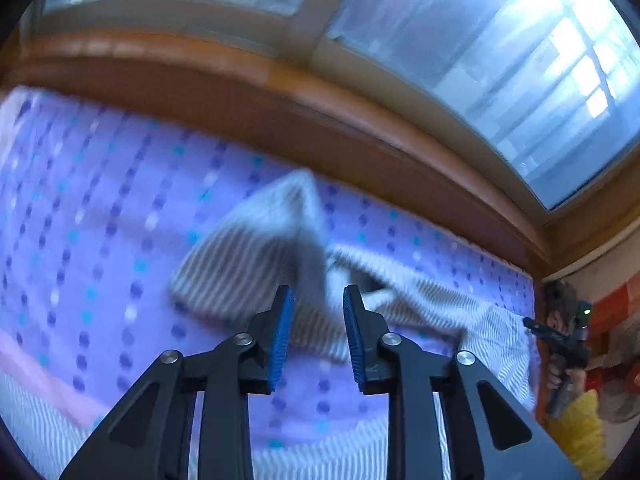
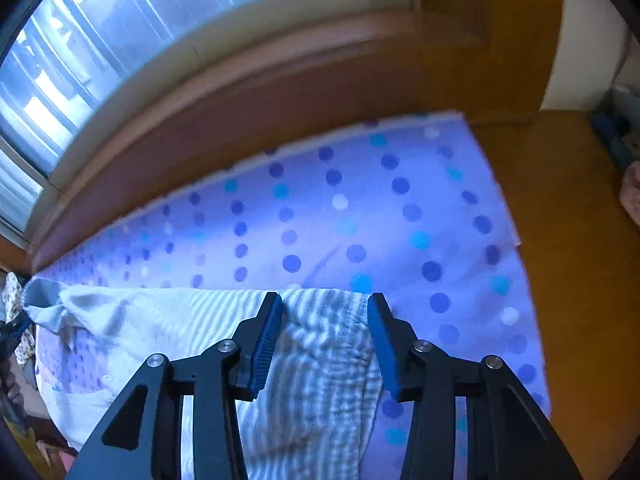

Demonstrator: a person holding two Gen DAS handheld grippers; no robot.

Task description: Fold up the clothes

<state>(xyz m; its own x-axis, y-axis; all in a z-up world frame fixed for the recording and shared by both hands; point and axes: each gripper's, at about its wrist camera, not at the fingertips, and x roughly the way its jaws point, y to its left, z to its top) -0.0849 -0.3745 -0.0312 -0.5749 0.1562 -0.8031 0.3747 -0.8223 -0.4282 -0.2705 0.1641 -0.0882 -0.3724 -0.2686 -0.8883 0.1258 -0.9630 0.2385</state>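
Observation:
A grey-and-white striped garment point(image 1: 256, 256) lies rumpled on a lilac sheet with blue dots point(image 1: 100, 216). My left gripper point(image 1: 319, 300) is open just in front of the garment's middle, with nothing between its blue pads. In the right wrist view the same striped garment point(image 2: 324, 360) runs under my right gripper point(image 2: 325, 306), which hovers open over its end, fabric showing between the pads but not pinched. At the right edge of the left wrist view, the right gripper point(image 1: 560, 344) appears held in a hand.
A brown wooden ledge point(image 1: 280, 104) and a window point(image 1: 500, 48) run along the far side of the bed. The sheet's corner point(image 2: 500, 184) ends on a wooden surface point(image 2: 580, 260). Some yellow cloth point(image 1: 580, 432) lies at the right.

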